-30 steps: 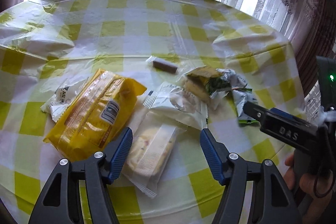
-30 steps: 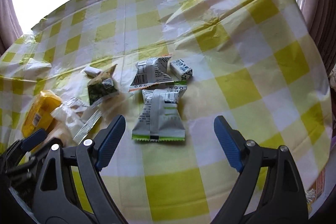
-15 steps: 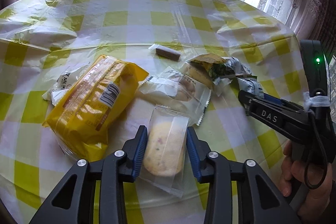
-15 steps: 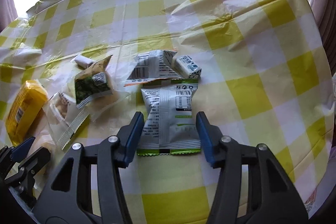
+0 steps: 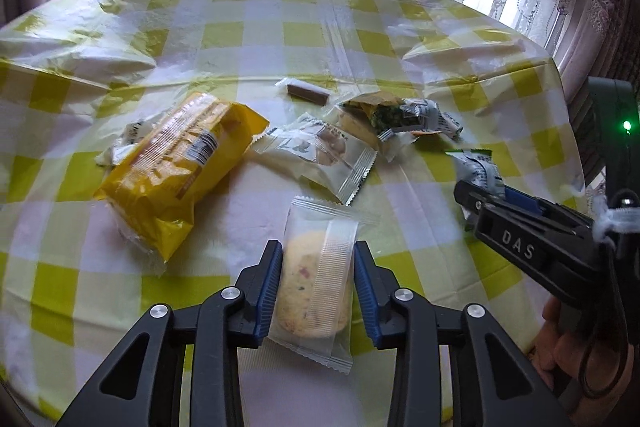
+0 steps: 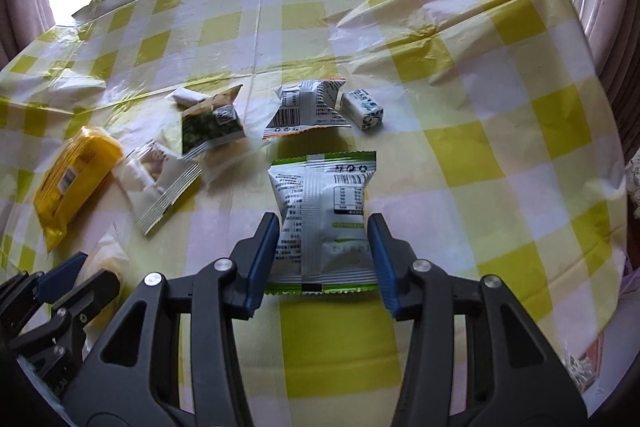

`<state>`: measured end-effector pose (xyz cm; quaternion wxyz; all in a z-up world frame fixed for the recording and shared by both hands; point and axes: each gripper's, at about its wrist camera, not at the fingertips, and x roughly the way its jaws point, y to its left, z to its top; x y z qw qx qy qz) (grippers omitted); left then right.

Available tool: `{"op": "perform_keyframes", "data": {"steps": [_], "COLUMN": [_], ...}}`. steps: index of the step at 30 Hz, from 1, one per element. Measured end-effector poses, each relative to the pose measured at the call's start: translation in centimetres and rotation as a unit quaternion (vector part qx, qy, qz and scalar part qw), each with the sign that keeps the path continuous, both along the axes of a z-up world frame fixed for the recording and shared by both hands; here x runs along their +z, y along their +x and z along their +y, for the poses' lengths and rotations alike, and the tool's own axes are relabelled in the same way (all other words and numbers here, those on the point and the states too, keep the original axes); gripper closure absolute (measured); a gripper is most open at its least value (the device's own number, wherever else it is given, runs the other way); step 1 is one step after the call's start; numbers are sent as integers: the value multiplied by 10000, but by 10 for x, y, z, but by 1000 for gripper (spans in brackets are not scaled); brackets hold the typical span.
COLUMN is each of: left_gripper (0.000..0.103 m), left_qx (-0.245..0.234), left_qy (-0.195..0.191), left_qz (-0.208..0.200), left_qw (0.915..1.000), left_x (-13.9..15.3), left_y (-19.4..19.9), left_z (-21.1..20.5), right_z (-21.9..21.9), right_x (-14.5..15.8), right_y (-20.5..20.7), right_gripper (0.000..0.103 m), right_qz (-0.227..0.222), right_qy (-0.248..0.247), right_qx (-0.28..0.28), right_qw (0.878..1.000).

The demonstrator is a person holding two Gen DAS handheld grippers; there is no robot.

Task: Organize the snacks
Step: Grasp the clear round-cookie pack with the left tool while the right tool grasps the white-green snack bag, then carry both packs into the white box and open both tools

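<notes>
My left gripper is shut on a clear-wrapped cookie packet; both blue pads press its long sides near the table's front. In the right wrist view my right gripper has a white and green snack packet between its pads, which touch both sides while the jaws are still closing. The left wrist view shows that same packet sticking out of the right gripper at the right. A person's hand holds that gripper.
On the yellow-checked tablecloth lie a yellow bag, a clear cookie packet, a small brown bar, a green seaweed packet, a silver packet and a small white-blue packet. Window and curtains stand behind.
Both grippers went from wide open to closed on their packets. The cookie packet has been drawn toward the front, away from the pile. The white and green packet sits closer in the right jaws.
</notes>
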<state>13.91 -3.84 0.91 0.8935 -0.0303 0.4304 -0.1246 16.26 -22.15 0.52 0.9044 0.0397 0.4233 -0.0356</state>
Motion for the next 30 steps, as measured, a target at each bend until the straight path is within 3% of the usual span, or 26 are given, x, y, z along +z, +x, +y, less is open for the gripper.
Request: {"op": "perform_keyframes", "data": {"steps": [12, 30], "left_gripper": [66, 66], "left_qx": [-19, -773], "left_qy": [114, 23], "left_qz": [-287, -337], "left_qw": [9995, 9964], "left_x": [22, 38], "left_y": [-41, -81], "left_z": [-29, -102], "right_z": [-14, -83], "right_x": [19, 35], "right_y": [-60, -130], "right_gripper": [54, 54], "right_qz": [-106, -60], "right_qy": [4, 105], "right_qx": [-13, -431], "right_qw": [9999, 9990]}}
